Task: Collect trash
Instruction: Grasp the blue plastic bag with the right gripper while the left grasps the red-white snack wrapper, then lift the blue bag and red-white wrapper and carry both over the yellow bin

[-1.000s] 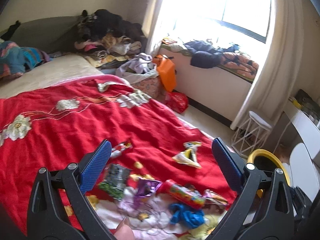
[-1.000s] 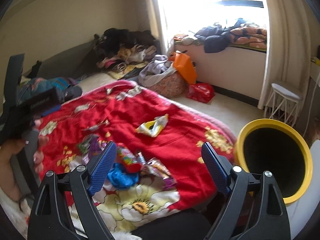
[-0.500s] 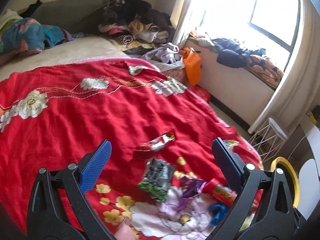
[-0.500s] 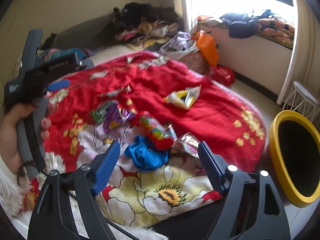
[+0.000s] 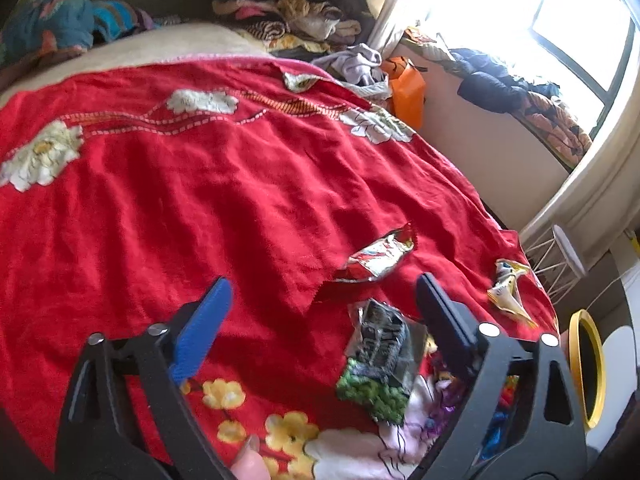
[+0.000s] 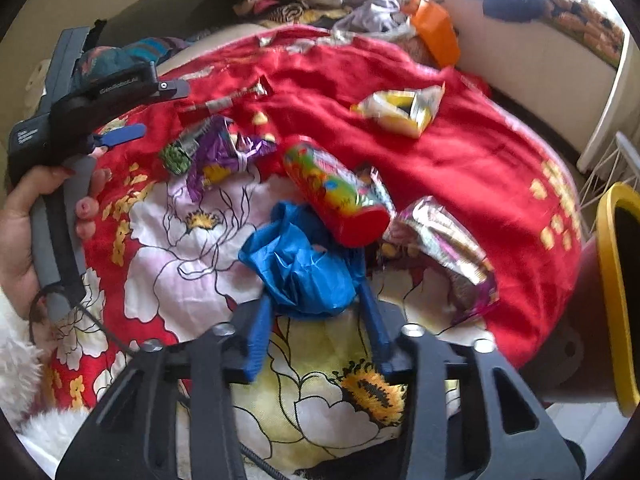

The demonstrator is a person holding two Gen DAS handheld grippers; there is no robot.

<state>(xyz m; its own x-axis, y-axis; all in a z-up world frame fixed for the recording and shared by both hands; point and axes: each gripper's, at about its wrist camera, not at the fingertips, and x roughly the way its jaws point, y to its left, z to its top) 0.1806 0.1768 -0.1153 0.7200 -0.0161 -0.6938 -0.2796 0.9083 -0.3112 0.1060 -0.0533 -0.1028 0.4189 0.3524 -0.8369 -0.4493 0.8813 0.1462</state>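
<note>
On the bed's red flowered blanket (image 5: 224, 200) nearly all the litter is still lying about, so by my reckoning the collecting has hardly begun. The right gripper (image 6: 316, 312) has just been closing its jaws around the crumpled blue plastic bag (image 6: 300, 264), and its blue pads look pressed into either side of the wad, which still rests on the blanket. The left gripper (image 5: 320, 300) has just been narrowing a little but stands wide, with nothing pinched; the dark green-and-black wrapper (image 5: 380, 360) lies under its span, and the red-and-silver foil wrapper (image 5: 376, 260) lies just beyond its tips. Left to gather, as far as I can see: the colourful tube with a red end (image 6: 336, 192) touching the blue bag, the purple wrapper (image 6: 224, 148), the shiny pinkish packet (image 6: 444, 240), and the yellow-and-white packet (image 6: 404, 108) farther up the blanket. Beside the bed stands the yellow-rimmed bin (image 6: 620, 288), where I take it all this belongs; I cannot see whether anything is inside.
</note>
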